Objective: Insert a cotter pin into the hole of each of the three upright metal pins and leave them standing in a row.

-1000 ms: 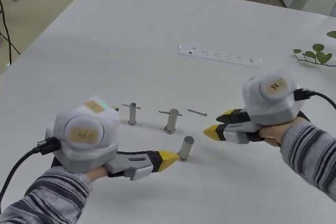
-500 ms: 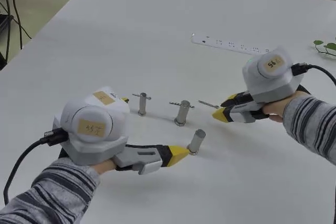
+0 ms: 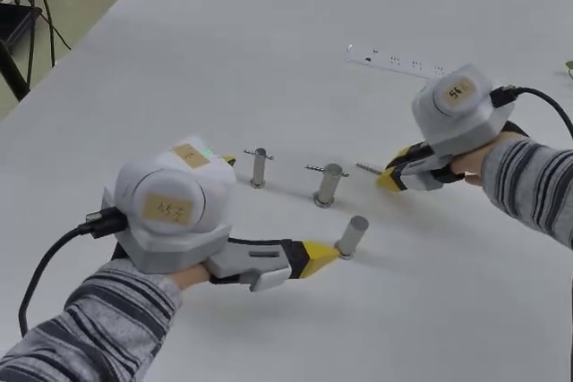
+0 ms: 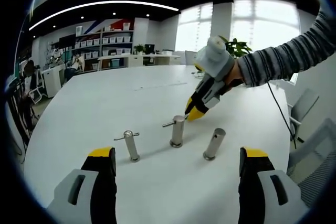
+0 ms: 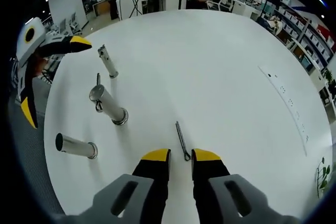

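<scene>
Right gripper (image 5: 180,156), right gripper view: your jaws stand narrowly apart, straddling the near end of the loose cotter pin (image 5: 181,136) on the table (image 5: 226,61). Close on it next.

Left gripper (image 4: 178,156), left gripper view: jaws wide apart, facing the bare pin (image 4: 214,143).

Head view: the bare pin stands just beside your left jaw tip. Steady it, then insert.

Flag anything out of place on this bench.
The nearest metal pin stands off the line of the other two and has no cotter pin. One loose cotter pin lies flat on the table by the right tongs.
</scene>
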`<state>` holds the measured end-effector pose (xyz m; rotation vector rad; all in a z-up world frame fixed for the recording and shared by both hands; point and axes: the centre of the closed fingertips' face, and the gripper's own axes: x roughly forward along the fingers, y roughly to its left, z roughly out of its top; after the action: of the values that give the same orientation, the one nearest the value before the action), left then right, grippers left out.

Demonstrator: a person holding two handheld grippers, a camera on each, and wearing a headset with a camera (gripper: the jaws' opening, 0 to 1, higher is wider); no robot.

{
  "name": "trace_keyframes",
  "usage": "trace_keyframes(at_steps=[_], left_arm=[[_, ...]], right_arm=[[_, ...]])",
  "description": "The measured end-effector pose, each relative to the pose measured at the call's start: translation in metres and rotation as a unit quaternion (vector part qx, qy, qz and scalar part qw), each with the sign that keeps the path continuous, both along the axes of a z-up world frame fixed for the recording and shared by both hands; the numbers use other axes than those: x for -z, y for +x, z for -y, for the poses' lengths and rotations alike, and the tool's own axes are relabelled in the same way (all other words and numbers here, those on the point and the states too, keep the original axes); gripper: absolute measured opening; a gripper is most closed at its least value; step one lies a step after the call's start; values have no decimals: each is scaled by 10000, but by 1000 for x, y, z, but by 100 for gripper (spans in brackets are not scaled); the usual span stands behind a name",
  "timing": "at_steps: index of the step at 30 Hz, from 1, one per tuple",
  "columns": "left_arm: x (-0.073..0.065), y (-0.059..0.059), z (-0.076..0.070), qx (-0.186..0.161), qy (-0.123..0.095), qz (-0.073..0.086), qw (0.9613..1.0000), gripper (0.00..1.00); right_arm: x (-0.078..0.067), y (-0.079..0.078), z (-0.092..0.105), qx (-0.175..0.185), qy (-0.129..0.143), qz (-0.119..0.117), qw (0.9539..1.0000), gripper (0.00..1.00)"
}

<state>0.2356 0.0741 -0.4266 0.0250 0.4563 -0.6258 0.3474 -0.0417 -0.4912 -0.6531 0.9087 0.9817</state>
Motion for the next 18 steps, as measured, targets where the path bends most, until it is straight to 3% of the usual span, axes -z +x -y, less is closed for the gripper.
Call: trace_keyframes(at_steps=[8,18], left_arm=[[1,0,-2,-10,9,-27,10000,97],[3,-2,0,39,41,-53,10000,97]], right_arm=[[3,5,0,8,-16,-162,9999,5],[2,2,0,-157,-45,-96,9998,0]])
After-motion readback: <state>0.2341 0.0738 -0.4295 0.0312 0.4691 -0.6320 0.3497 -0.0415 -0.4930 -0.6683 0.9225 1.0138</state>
